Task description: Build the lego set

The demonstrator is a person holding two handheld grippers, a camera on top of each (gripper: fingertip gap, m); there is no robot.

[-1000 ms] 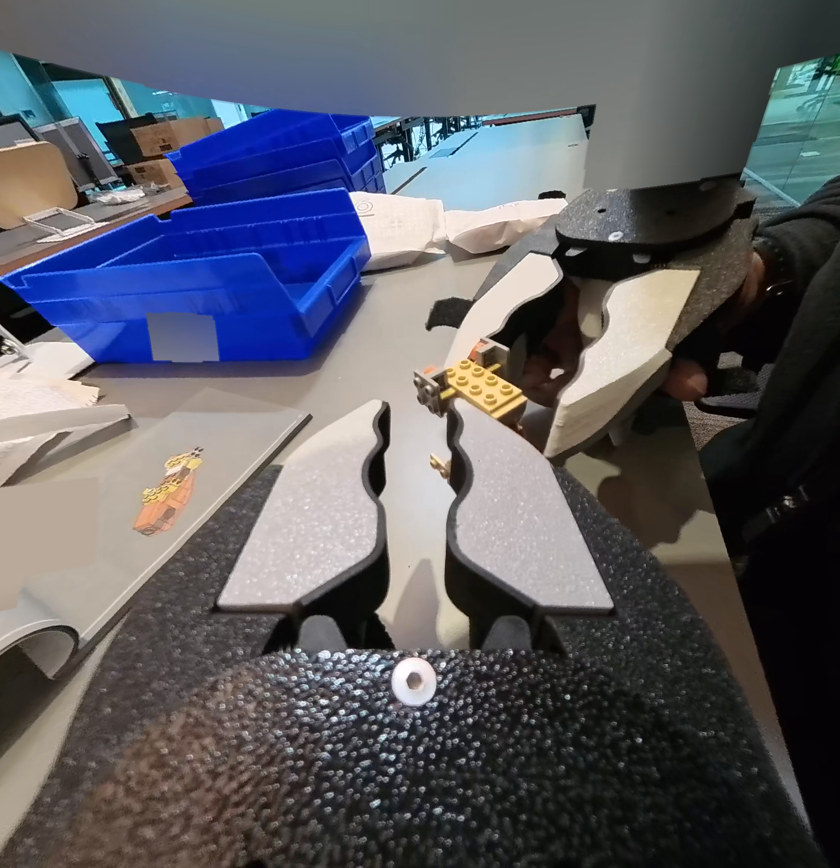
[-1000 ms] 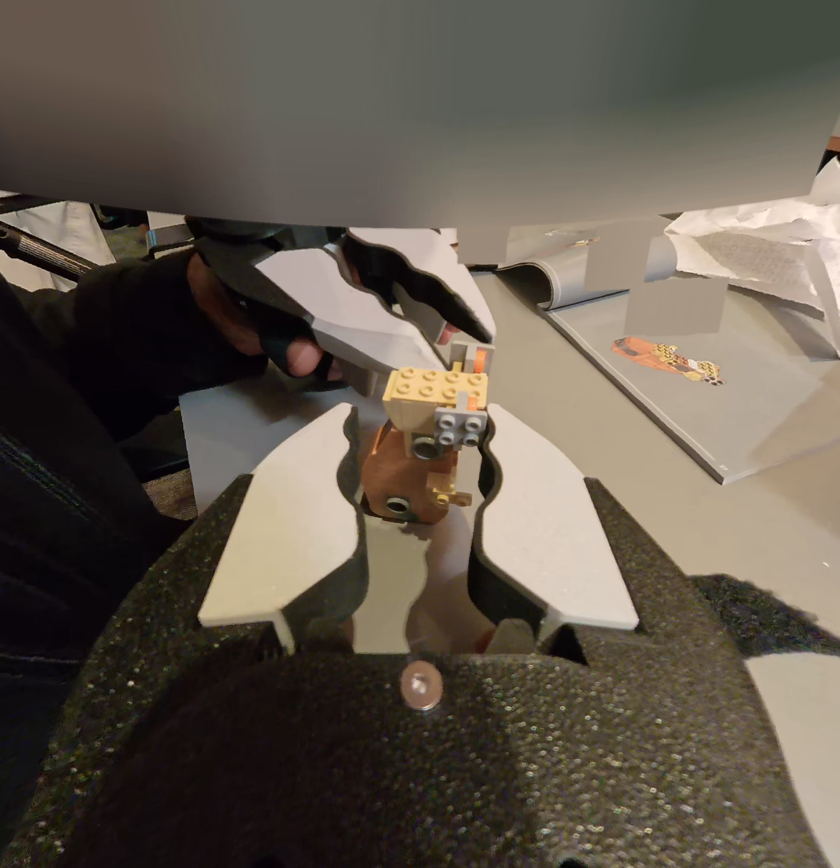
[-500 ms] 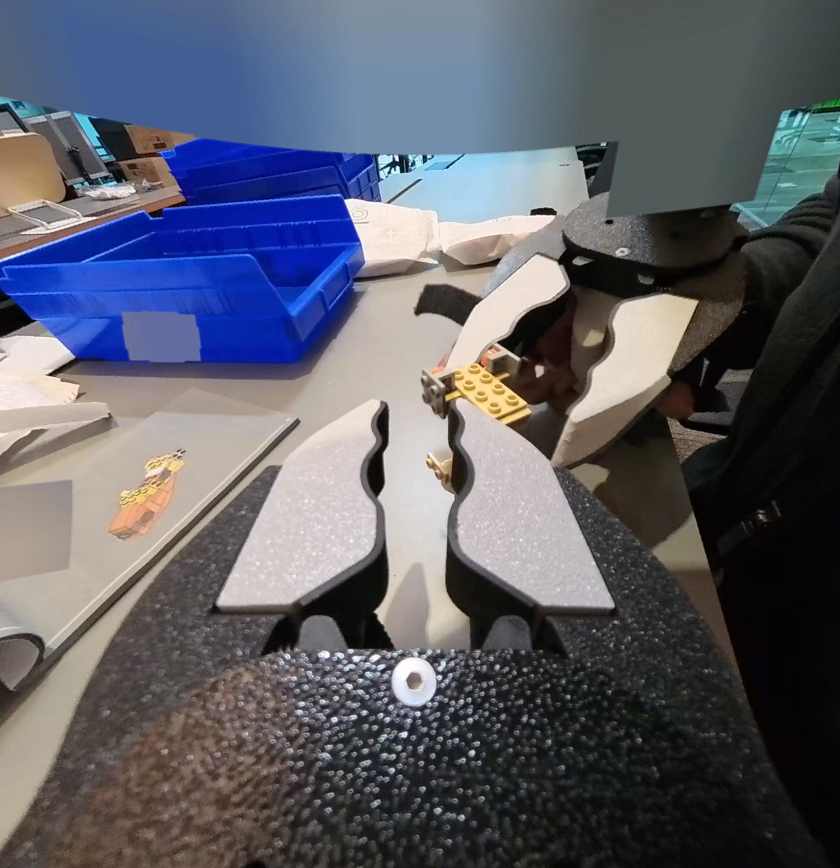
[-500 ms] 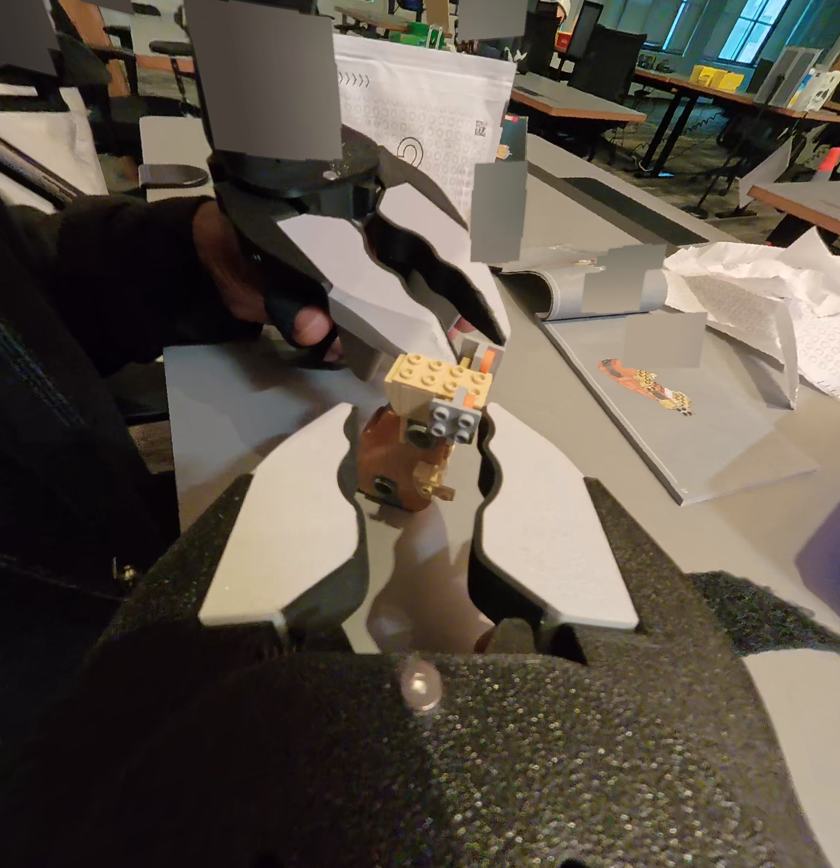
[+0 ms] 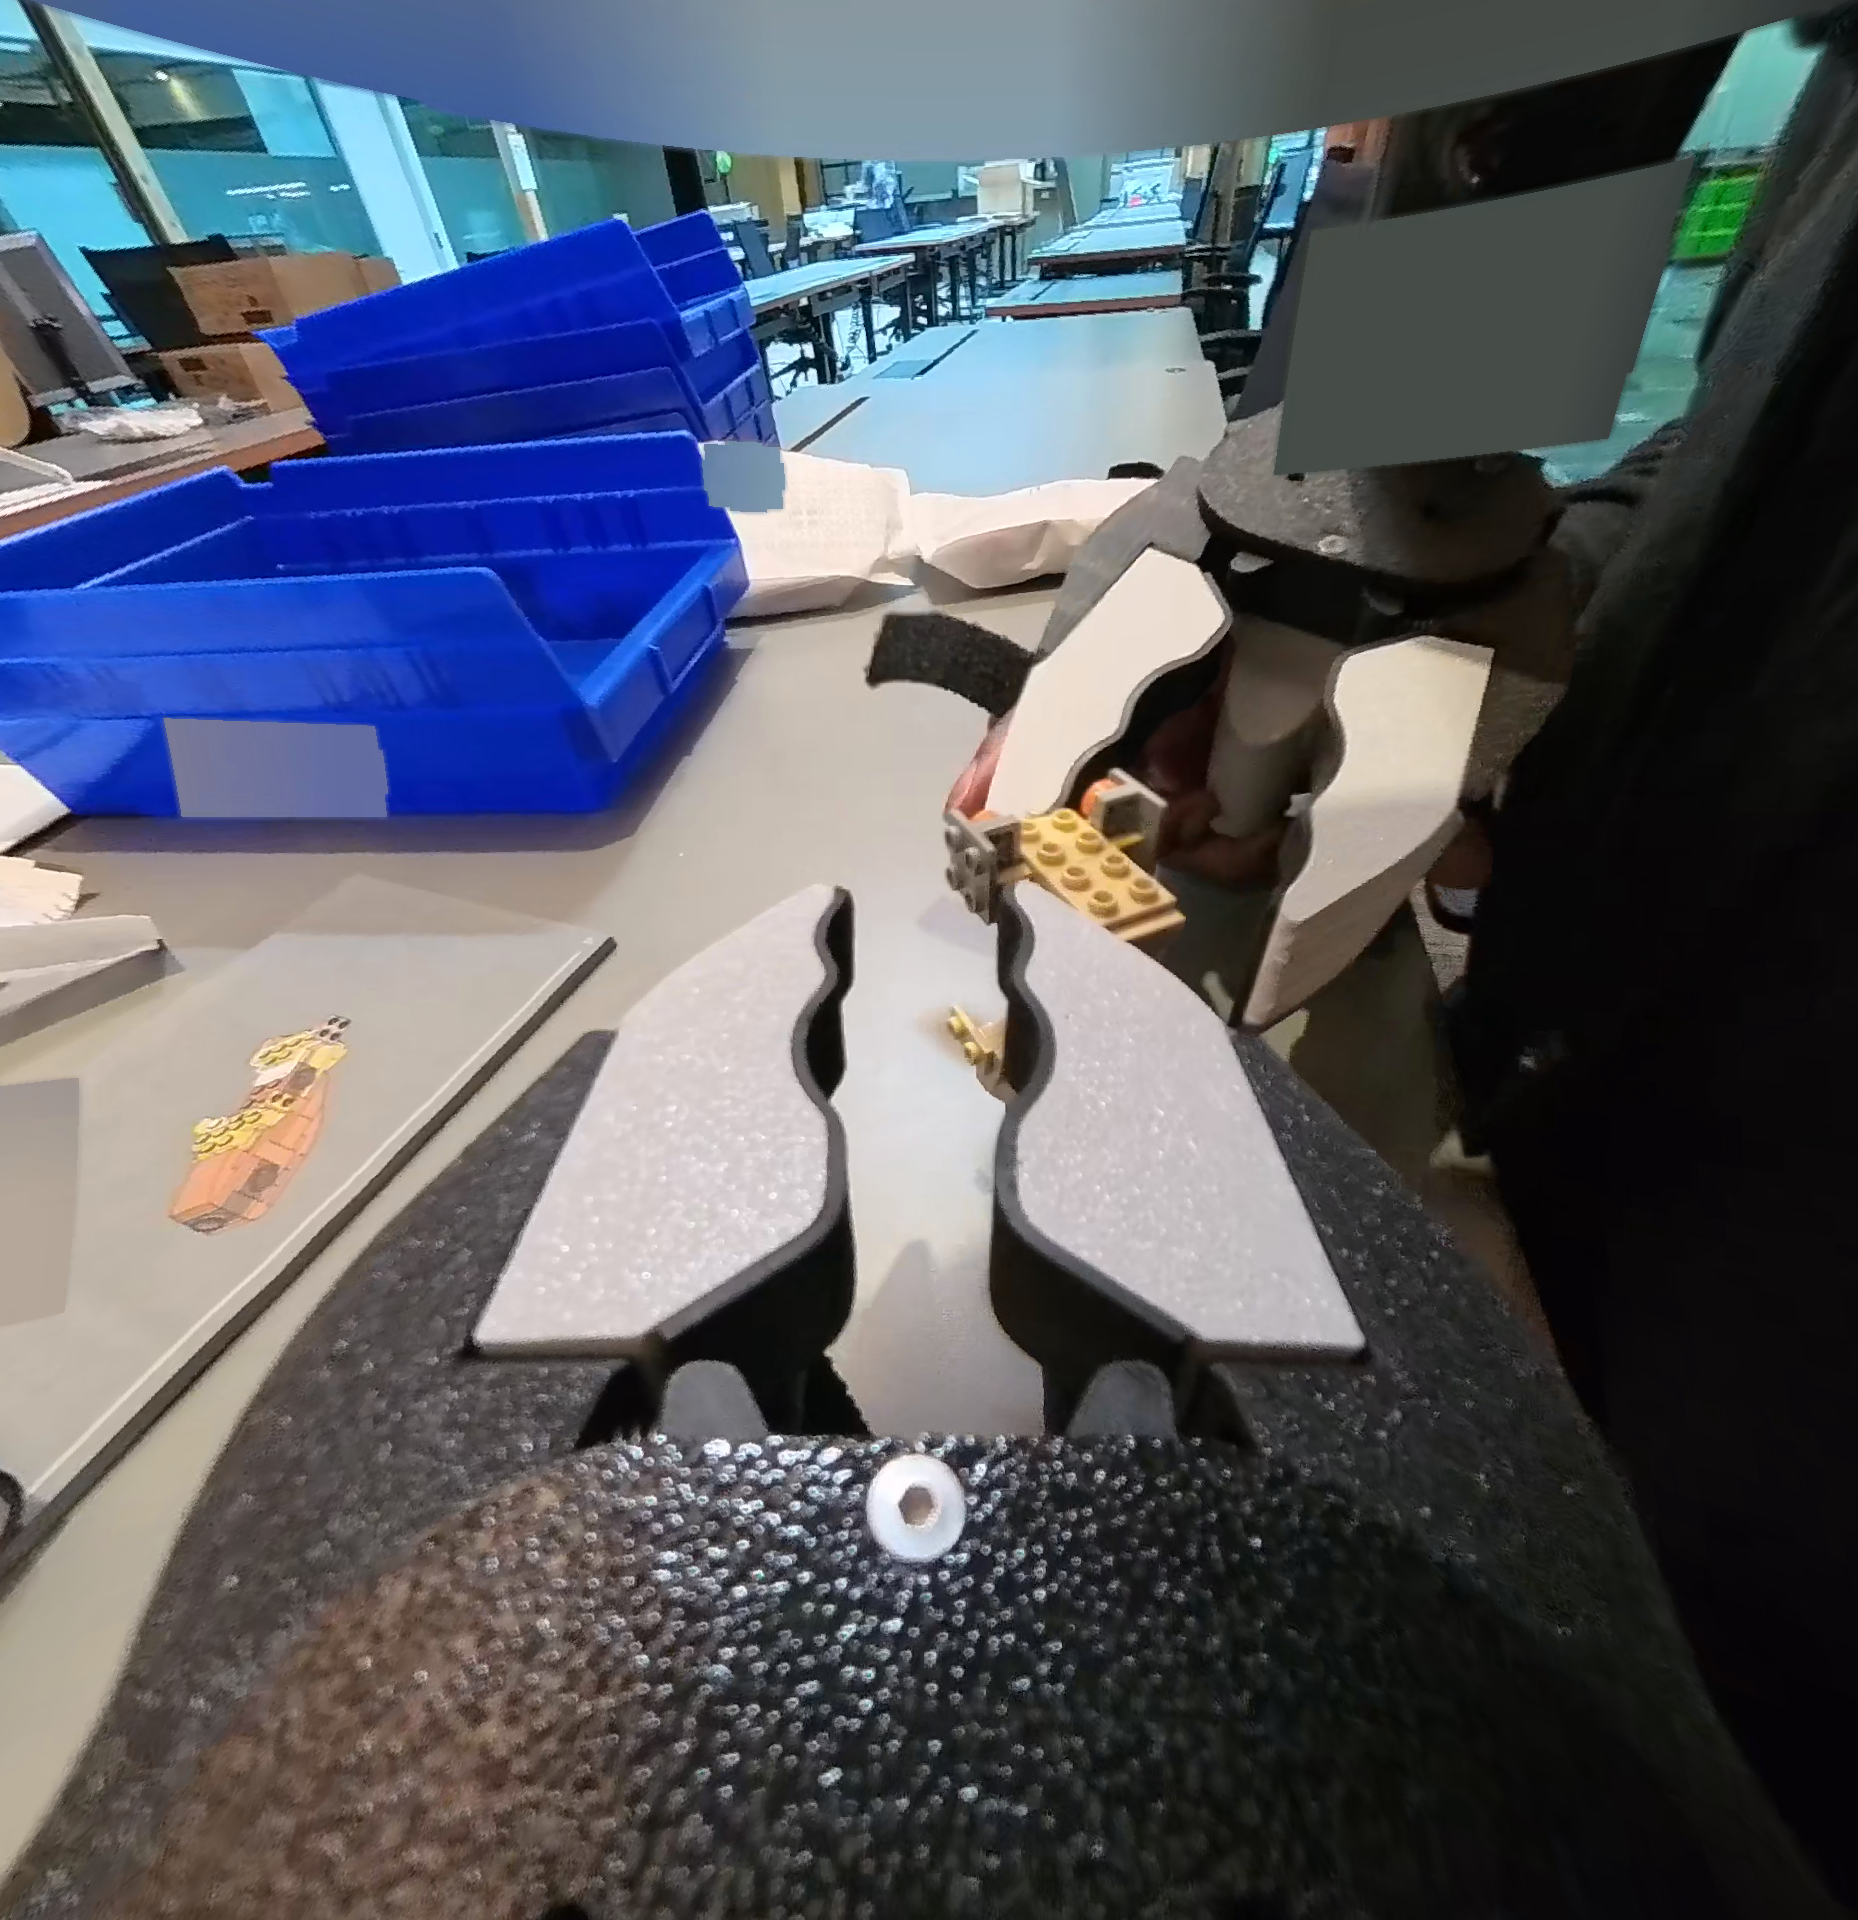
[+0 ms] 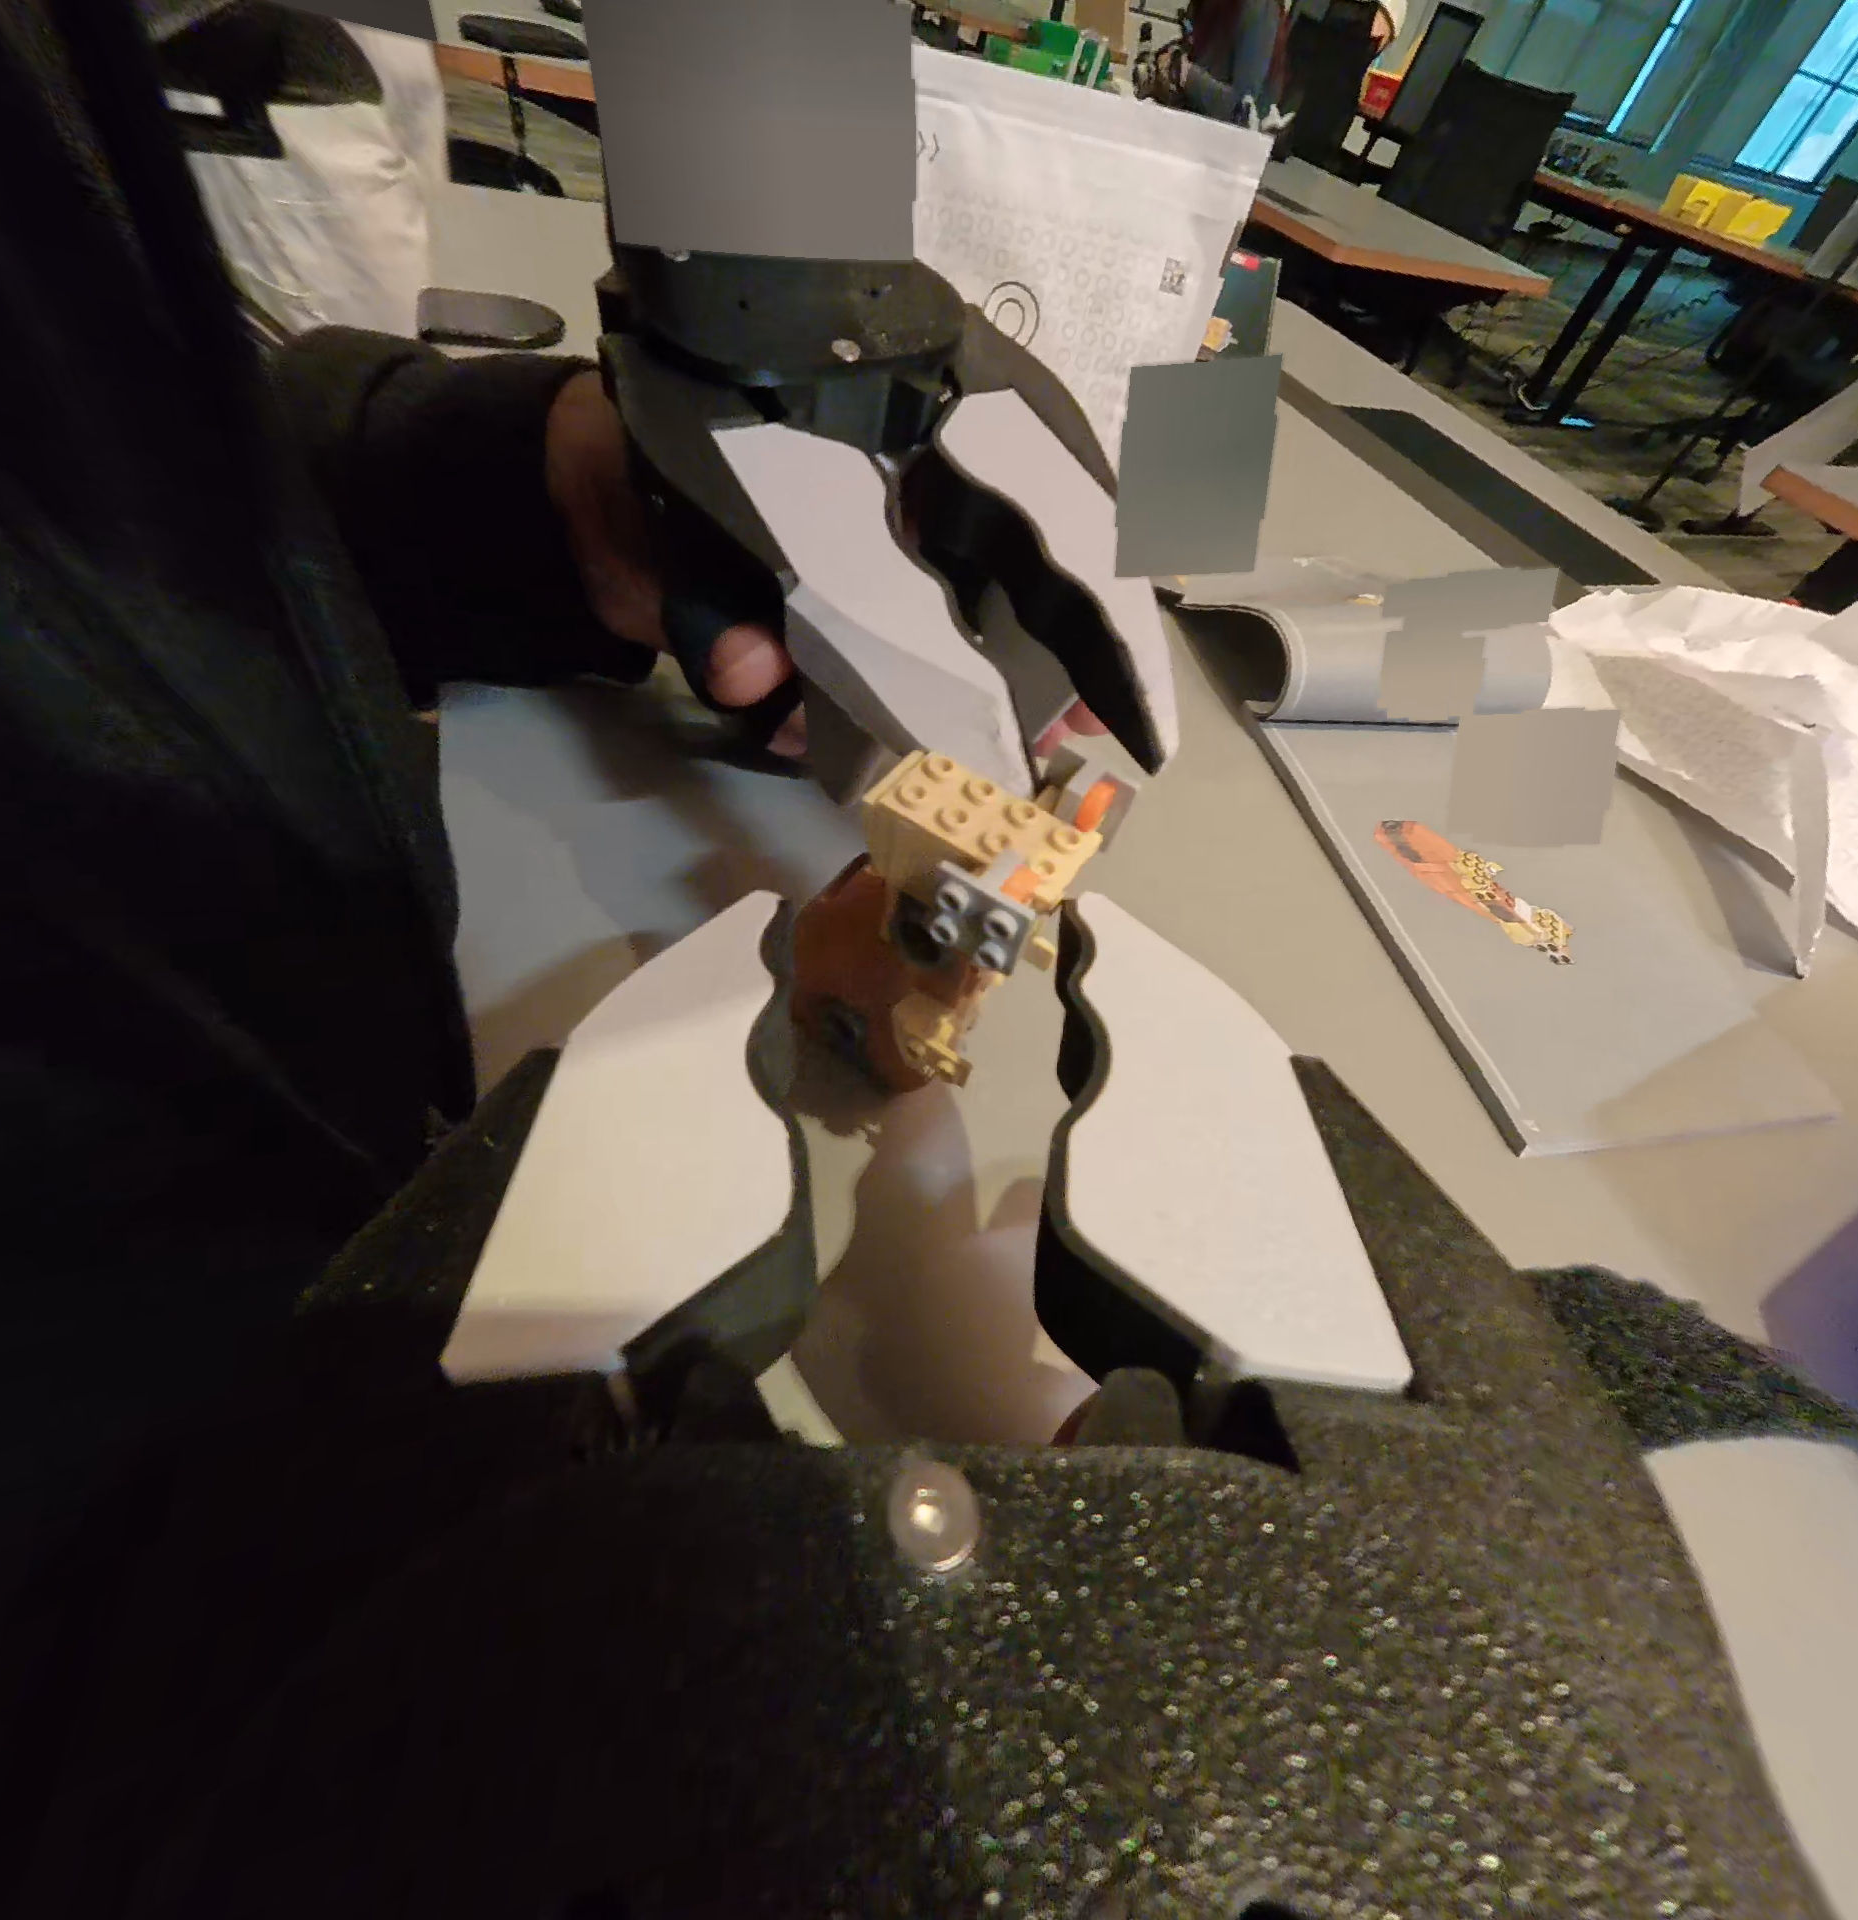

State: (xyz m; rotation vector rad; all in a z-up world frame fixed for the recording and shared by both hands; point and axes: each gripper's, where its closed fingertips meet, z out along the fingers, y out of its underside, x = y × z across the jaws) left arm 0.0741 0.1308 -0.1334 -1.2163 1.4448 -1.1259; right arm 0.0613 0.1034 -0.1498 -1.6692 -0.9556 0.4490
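lego model: small half-built assembly, brown rounded body low, tan studded plate on top, grey stud brick at front, orange bits; held in the air over the desk, not resting on it
handling: light, rigid plastic, smooth sides so likely slippery; joints are press-fit, top plate and small grey bracket could pop off if squeezed or twisted wrong
where to hold: judged best on the brown body's flat sides, keep off the tan plate and the tiny tan clip low at the front
right claw: part spread, brown body sits between the tips, left tip against it, right tip just beside; looks like a light pinch on the lego model
left claw: narrow gap, nothing between the tips; in the right wrist view it comes down from above, tip at the orange and grey bracket at the model's far end, contact unclear
model vs left claw: just ahead and right of its right fingertip, grey stud brick nearly touching it
background: instruction booklet lies open on the desk left of the left claw, blue bins behind it
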